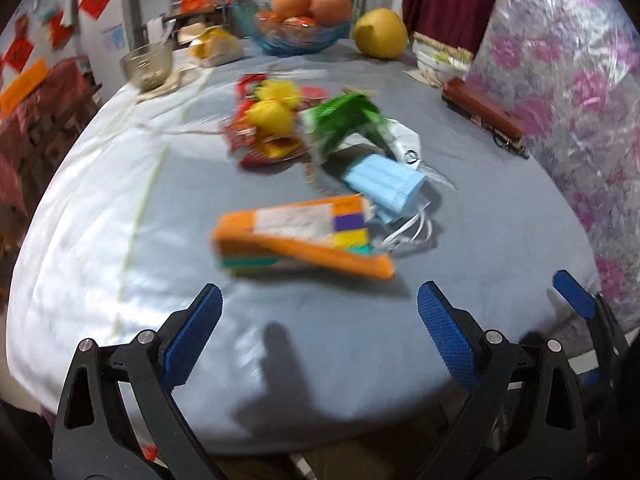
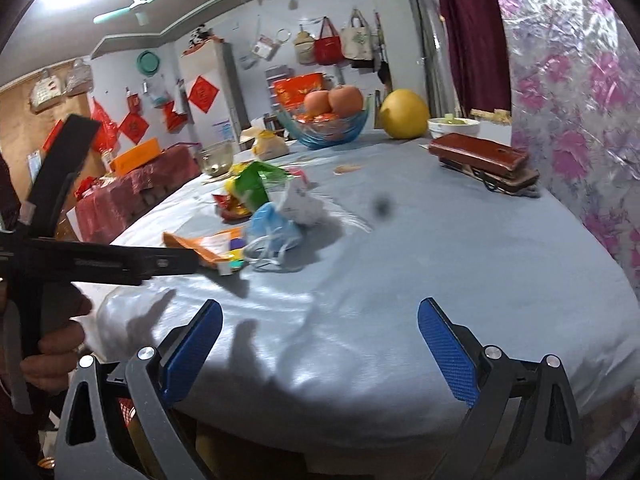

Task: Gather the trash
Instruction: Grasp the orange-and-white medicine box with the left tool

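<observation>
Left gripper: jaws spread wide, nothing between the blue pads; it hovers over the near edge of the desk, pointed at the litter pile. In the right wrist view its black frame crosses in from the left, a hand around its handle.

Right gripper: also wide apart and empty, above the near edge of the desk, to the right of the pile. One of its blue fingers shows at the right edge of the left wrist view.

Desk: round, under a pale blue-grey cloth.

Trash: a loose cluster near the middle of the desk. Closest to the grippers lies an orange packet with a white label and coloured blocks. Just behind it, touching, is a blue face mask with white ear loops. Farther back are a green-and-white wrapper and a red-and-yellow wrapper side by side — motion blur hides the finer detail.

Far side of the desk: a blue glass bowl of orange fruit, a yellow pomelo beside it, and a clear glass bowl to the left.

Right side of the desk: a brown case, well apart from the trash.
</observation>
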Motion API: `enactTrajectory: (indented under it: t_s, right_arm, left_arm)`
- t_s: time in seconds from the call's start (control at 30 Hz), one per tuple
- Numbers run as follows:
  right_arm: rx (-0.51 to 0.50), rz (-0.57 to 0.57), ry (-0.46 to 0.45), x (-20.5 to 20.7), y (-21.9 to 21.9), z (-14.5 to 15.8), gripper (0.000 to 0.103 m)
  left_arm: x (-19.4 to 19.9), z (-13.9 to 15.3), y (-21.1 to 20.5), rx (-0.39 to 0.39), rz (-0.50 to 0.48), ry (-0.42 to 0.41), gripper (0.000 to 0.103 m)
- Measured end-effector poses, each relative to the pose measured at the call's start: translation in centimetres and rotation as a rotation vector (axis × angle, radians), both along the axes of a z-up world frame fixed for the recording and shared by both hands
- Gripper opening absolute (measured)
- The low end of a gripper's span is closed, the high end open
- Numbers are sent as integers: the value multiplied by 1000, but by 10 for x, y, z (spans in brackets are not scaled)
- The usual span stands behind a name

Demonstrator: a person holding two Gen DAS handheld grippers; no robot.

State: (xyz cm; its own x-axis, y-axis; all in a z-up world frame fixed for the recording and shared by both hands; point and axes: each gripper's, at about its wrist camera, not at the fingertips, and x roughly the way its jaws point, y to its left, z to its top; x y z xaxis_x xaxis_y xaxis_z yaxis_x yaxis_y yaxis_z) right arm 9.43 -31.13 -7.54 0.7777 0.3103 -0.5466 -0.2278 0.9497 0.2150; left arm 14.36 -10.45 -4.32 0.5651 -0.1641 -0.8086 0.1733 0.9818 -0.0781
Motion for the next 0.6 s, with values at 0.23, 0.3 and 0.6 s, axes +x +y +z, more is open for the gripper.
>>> enactTrajectory:
  t_s: [0.23,0.3,0.6]
  right_arm:
    - [32,8,32,6,-9,-12,96]
    - [30,15,24,4,-8,-12,96]
    - [52,35,-14,-2,-5,-7,96]
  left_arm:
    - [19,-16,16,92,77,-5,95]
    - [19,-14,40,118,131,-16,95]
    - [-7,4,137,95,293,-26,95]
